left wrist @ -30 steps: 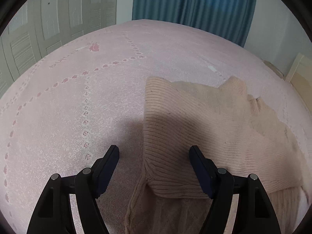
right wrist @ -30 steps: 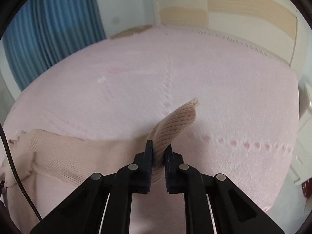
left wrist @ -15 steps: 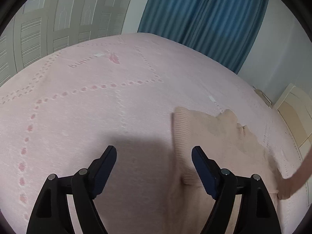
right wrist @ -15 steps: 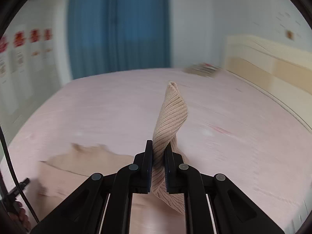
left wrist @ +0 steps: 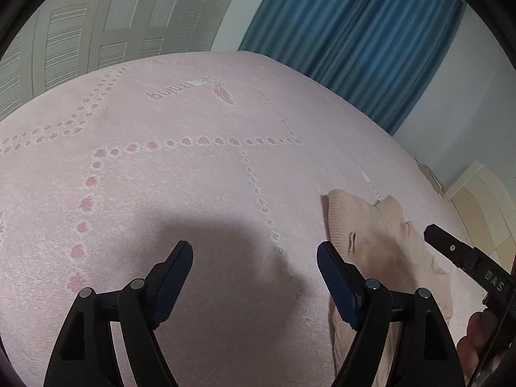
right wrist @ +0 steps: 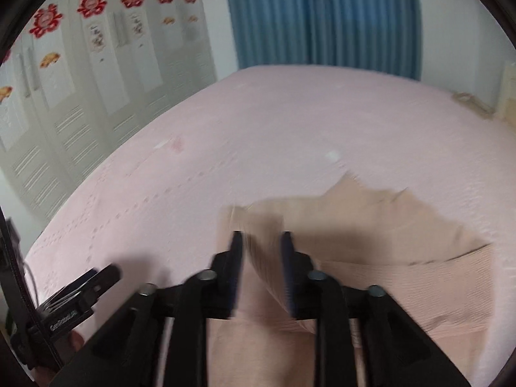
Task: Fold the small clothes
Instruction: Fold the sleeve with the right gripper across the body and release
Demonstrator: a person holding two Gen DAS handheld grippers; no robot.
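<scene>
A beige ribbed sweater (right wrist: 371,225) lies on the pink bed (left wrist: 193,177); the right hand-held gripper (right wrist: 259,245) gapes partly over it, the left hand-held gripper (left wrist: 254,254) wide, empty, above bare bedspread.

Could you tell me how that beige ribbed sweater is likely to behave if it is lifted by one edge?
The beige ribbed sweater would probably hang limp: it lies flat in soft folds on the pink bedspread. Its ribbed knit probably grips rather than slips. It looks thin, so likely light.
</scene>
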